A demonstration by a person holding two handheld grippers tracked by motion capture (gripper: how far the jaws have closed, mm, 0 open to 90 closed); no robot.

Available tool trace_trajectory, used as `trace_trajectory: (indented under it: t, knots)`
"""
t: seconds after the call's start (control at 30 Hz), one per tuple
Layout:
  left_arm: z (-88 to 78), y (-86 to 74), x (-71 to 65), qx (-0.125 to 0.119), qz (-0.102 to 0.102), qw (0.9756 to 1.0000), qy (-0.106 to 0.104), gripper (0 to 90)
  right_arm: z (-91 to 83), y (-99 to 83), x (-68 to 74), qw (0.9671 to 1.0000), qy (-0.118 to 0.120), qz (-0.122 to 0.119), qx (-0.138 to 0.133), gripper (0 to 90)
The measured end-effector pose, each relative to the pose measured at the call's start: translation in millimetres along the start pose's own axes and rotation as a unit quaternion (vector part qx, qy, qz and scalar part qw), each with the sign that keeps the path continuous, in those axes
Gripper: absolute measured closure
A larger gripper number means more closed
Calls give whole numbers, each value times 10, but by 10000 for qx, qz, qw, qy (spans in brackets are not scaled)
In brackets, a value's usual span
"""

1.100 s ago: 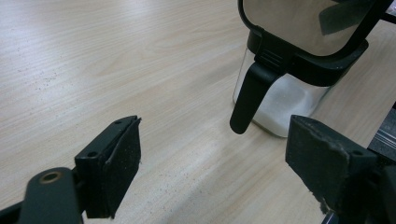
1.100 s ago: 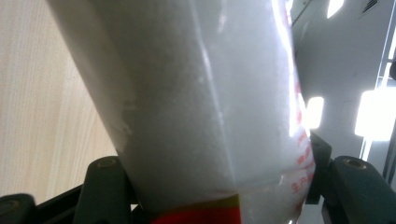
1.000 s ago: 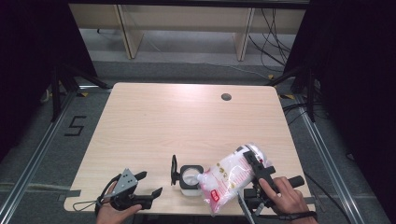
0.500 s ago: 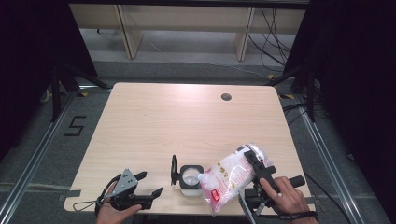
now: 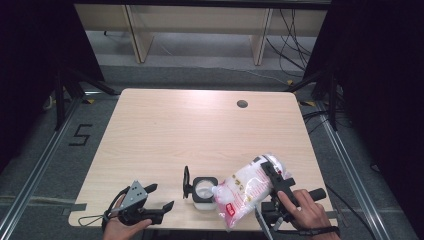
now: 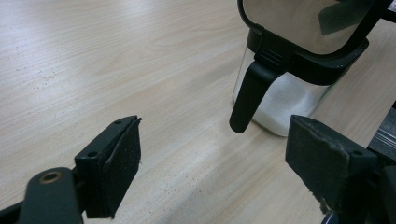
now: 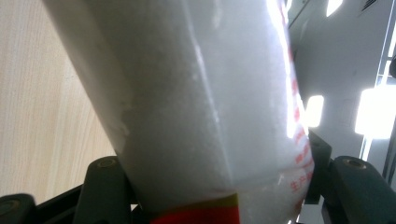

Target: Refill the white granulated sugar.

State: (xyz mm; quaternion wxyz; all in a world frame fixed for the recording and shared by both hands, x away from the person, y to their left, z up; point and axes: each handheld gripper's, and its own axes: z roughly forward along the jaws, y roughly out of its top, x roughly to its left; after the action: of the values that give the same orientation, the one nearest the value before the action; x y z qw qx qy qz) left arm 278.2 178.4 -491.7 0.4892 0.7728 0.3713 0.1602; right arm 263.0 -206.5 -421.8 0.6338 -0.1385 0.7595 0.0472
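White-filled bag [image 5: 247,190] stays tilted over the open jar [image 5: 203,190] at the desk's [image 5: 200,130] near edge, clamped in the right tongs [image 5: 272,172]; nothing has shifted, so pouring continues. Left tongs [image 5: 160,197] rest open, empty.

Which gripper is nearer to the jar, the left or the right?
Right. The right gripper holds the bag tilted with its corner over the open jar. The left gripper rests open on the table, off to the jar's left, apart from it.
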Motion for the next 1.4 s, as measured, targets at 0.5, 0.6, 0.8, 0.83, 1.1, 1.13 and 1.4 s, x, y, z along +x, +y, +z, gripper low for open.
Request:
trace_trajectory:
  t: [0.5,0.6,0.8,0.83,1.1,1.13,1.4]
  knots:
    - [-7,4,1,-2,10,10000,7,176,21,8,27,9999,-51,-102,-66,405]
    - [-11,9,8,11,101,9999,5,176,32,24,8,9995,18,-317,-42,405]
    - [-9,3,1,-4,10,10000,6,176,23,-2,18,9999,-25,-114,-66,406]
    - [-8,2,1,-3,6,10000,4,176,24,-4,30,10000,-29,-10,-73,406]
    - [-7,0,8,0,-10,10000,9,176,31,-29,8,9999,27,-118,-38,406]
    - [-5,-1,7,-15,-28,10000,14,177,31,-26,-9,9998,-10,-215,-56,406]
    - [-20,5,2,-66,-11,10000,-24,176,29,-35,56,9997,116,189,82,408]
